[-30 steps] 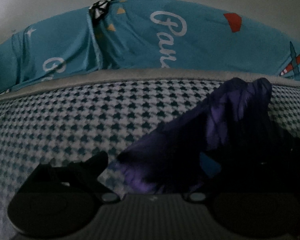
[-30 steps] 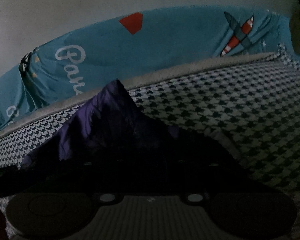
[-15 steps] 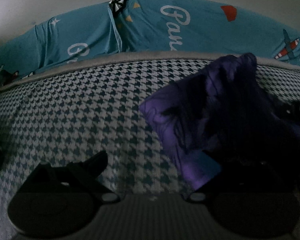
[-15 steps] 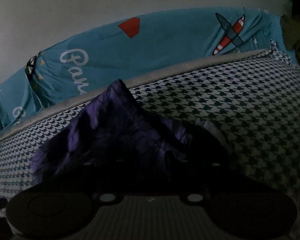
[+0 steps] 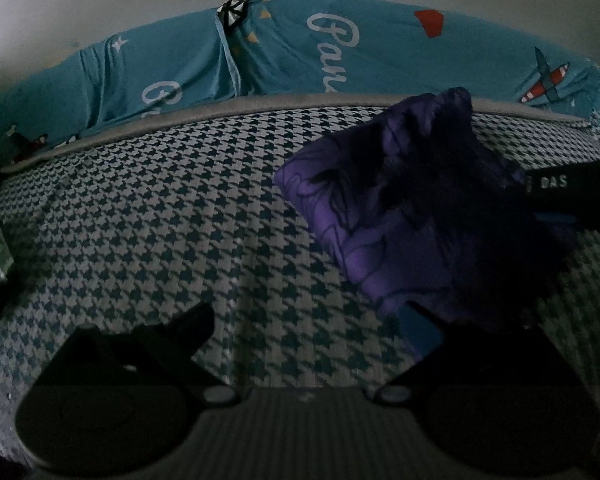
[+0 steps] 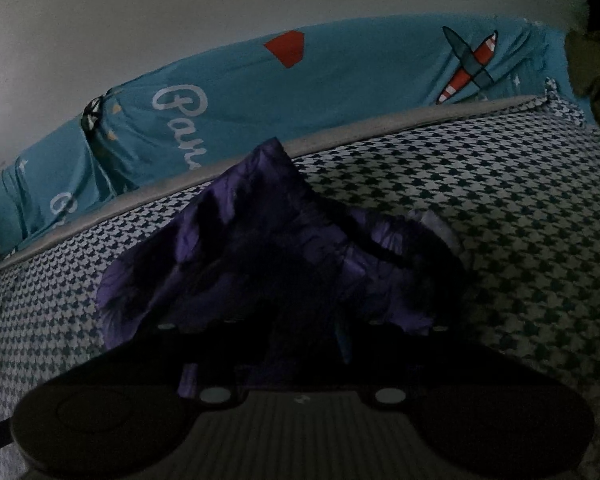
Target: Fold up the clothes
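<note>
Two tongs over one purple garment point(image 5: 412, 216) on a houndstooth bed point(image 5: 172, 216), super dim lighting.

Left tongs point(image 5: 308, 324) stand wide apart with nothing between them, left finger over bare bedcover, right finger's blue pad point(image 5: 418, 330) right at the garment's near edge; can't tell if it touches. Right tongs point(image 6: 300, 344) are mostly buried in dark cloth, with the garment bunched up between the fingers and peaking toward the far side of the bed. Their jaws have just been opening a bit, but honestly I can't tell if they're gripping the fabric or not. Behind the bed edge, a teal sheet point(image 6: 340, 92) with white script, a red shape and a little plane hangs against a pale wall point(image 6: 180, 20).
</note>
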A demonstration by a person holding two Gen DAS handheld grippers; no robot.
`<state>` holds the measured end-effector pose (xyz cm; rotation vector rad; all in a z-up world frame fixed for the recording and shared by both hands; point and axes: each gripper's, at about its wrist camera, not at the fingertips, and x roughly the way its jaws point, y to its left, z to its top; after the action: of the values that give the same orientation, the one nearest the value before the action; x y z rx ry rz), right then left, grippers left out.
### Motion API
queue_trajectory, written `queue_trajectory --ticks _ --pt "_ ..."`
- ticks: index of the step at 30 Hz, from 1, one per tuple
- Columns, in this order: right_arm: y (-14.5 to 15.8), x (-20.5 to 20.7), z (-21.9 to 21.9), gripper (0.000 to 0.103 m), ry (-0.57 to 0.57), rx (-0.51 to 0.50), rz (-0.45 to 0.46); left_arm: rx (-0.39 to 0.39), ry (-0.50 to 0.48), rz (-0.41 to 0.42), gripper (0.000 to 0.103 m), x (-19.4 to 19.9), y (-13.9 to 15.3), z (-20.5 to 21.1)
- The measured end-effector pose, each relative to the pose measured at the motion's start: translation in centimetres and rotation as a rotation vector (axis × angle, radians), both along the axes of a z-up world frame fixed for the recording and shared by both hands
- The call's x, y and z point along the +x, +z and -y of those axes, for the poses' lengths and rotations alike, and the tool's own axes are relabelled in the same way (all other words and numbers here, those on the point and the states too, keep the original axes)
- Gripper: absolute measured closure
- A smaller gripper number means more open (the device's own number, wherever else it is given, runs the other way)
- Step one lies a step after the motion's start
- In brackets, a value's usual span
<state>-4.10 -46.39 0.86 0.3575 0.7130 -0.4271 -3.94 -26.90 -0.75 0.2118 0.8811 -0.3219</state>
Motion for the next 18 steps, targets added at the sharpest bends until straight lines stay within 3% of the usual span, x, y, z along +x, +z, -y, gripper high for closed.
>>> queue_trajectory --ticks 18 --pt "-0.5 -1.8 -2.4 0.067 0.046 -0.002 -0.023 0.007 -0.015 0.001 0.0 -4.3 1.3 -1.4"
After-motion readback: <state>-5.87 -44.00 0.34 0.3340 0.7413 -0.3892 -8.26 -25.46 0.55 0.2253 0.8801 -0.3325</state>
